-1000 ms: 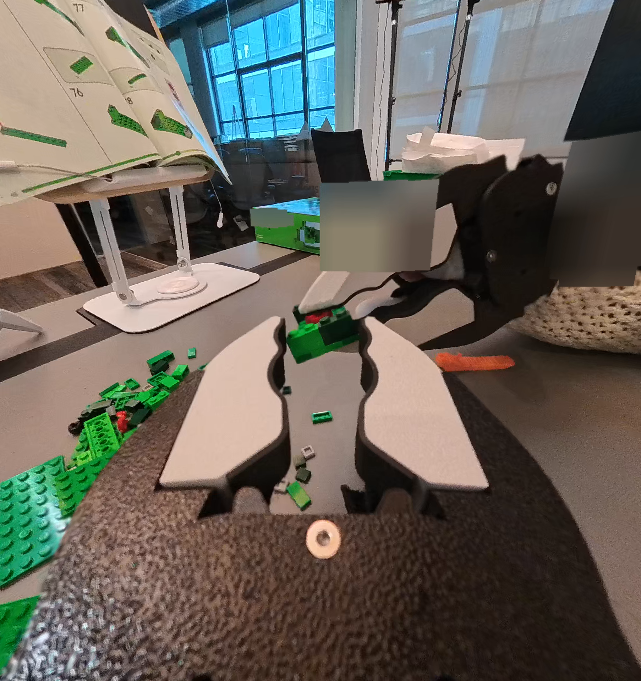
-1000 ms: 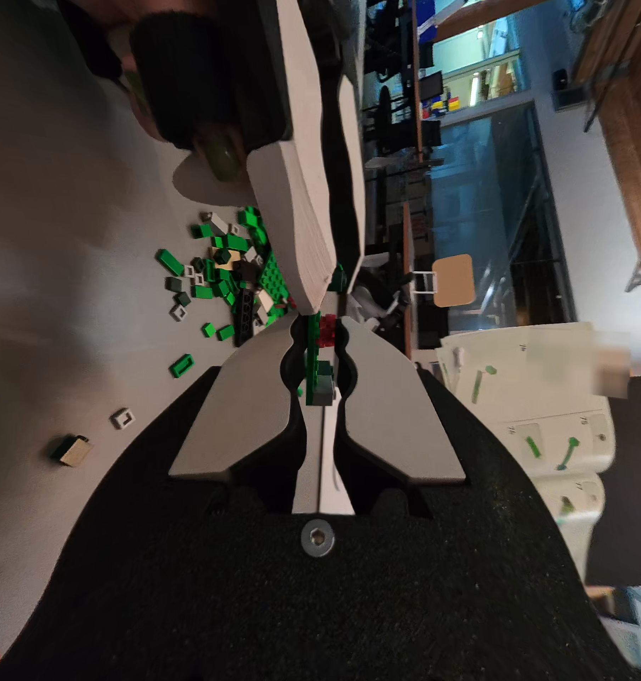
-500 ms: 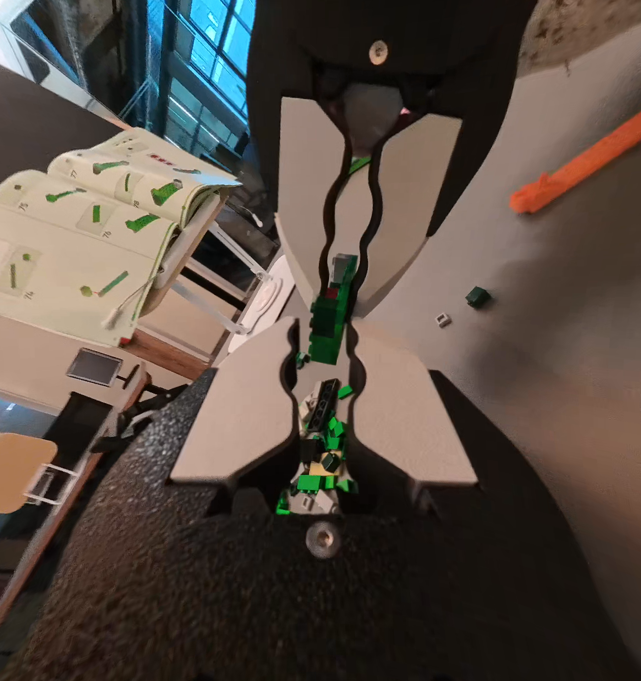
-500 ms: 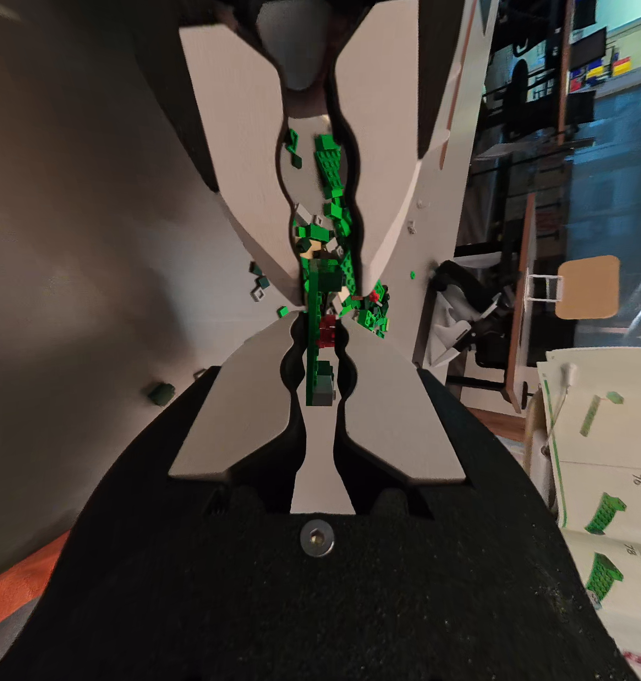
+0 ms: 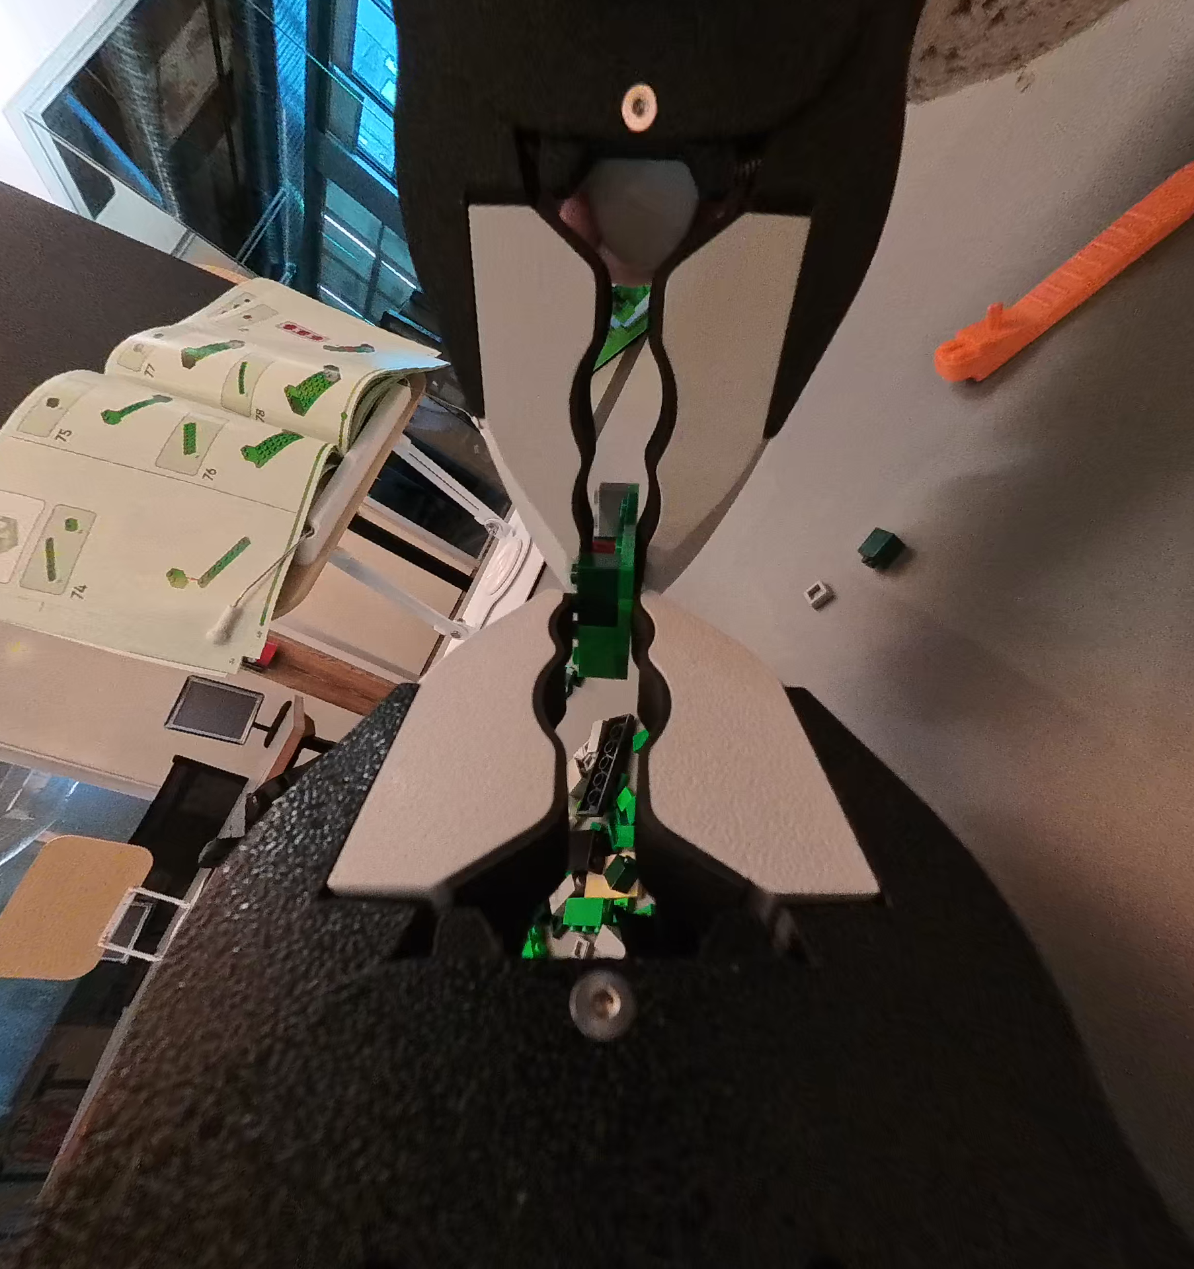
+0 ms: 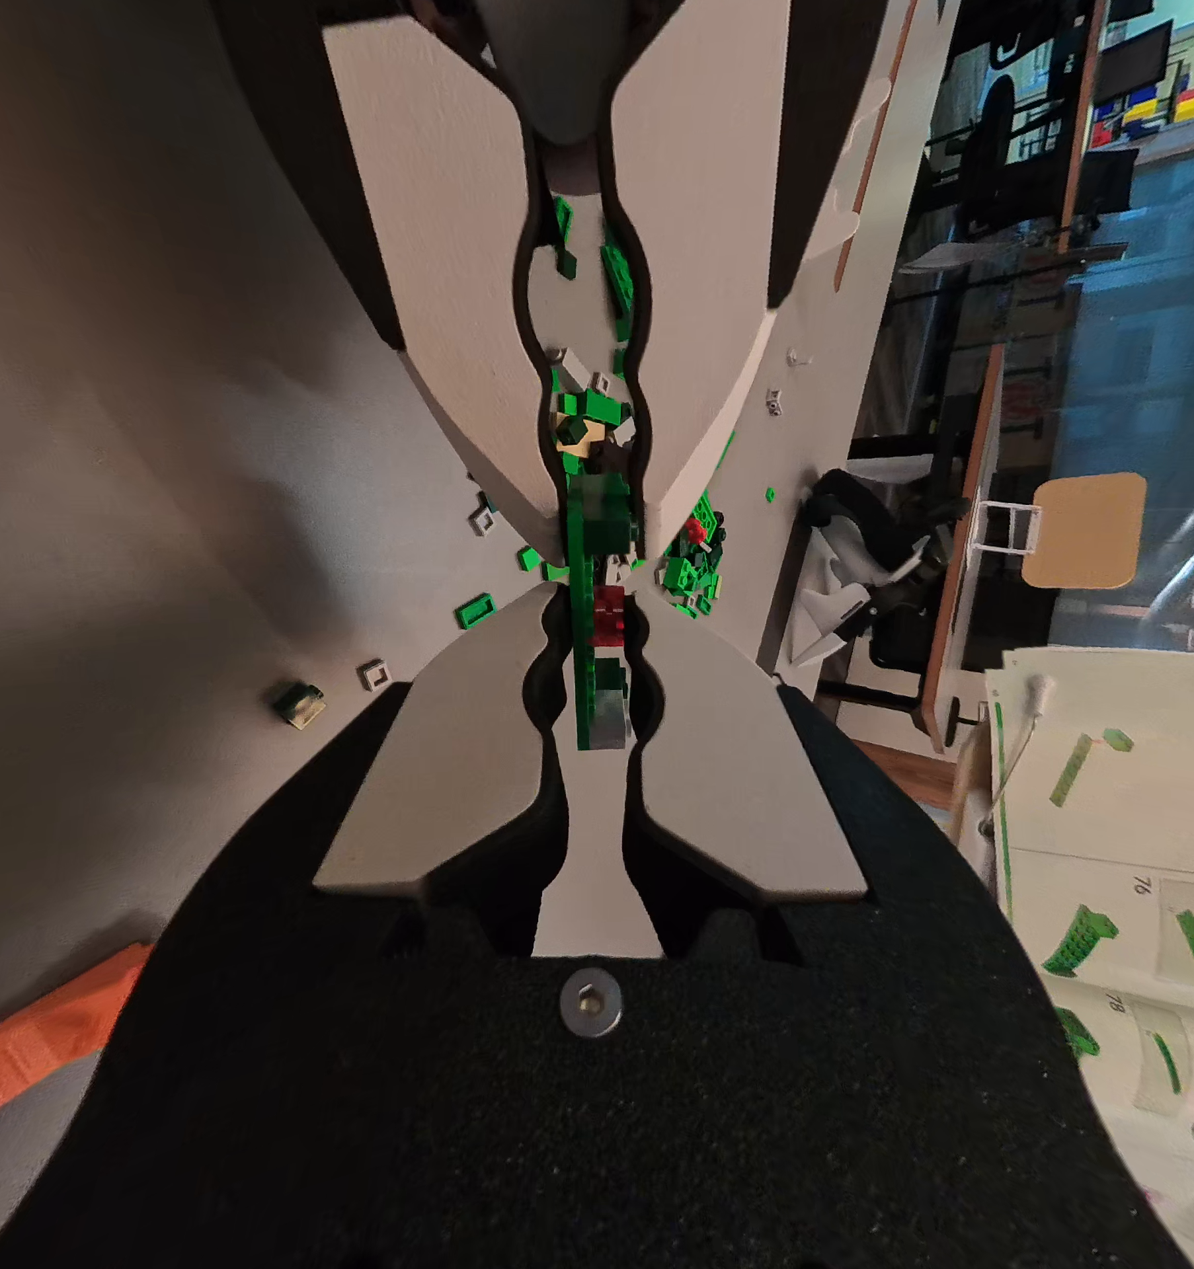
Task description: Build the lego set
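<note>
Facing gripper (image 5: 603, 611) tips, green assembly (image 5: 604, 618) between.

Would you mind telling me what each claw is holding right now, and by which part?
Both grip one green lego assembly: the right claw its grey-tipped end, the left claw the opposite, plain green end.

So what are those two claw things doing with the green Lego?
A person holds a gripper in each hand, tip to tip. The right gripper is clamped on a small green Lego piece with a red part, and the left gripper closes around its other end. Loose bricks lie on the grey table, with the instruction booklet open on a stand nearby.
</note>
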Tool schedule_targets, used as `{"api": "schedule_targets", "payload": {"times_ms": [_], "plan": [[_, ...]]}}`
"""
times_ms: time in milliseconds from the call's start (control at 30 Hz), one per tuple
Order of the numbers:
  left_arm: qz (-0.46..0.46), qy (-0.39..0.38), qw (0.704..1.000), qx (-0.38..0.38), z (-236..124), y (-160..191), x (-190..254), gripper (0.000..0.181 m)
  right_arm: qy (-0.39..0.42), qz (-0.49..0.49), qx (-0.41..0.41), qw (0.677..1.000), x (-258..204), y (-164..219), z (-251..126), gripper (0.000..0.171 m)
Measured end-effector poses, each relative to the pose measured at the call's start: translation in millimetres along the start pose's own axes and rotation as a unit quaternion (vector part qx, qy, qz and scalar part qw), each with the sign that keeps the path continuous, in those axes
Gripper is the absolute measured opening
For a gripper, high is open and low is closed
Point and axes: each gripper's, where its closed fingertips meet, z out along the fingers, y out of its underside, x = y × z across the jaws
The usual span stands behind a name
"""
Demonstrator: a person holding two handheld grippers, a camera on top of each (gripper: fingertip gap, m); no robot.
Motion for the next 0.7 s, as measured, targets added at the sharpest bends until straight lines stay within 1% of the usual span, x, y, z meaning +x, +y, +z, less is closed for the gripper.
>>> {"api": "schedule_targets", "payload": {"times_ms": [200, 600, 700], "plan": [[-0.002, 0.003, 1.0, -0.001, 0.3, 0.8, 1.1, 0.015, 0.001, -0.012, -0.002, 1.0, -2.0, 0.3, 1.3, 0.013], [-0.007, 0.025, 1.0, -0.005, 4.0, 2.4, 10.5, 0.016, -0.042, 0.003, -0.006, 0.999, -15.0, 4.7, 2.3, 0.012], [-0.044, 0.021, 0.999, -0.007, 6.4, 3.8, 7.5, 0.016, -0.025, 0.015, -0.002, 1.0, -11.3, 6.2, 2.9, 0.012]]}}
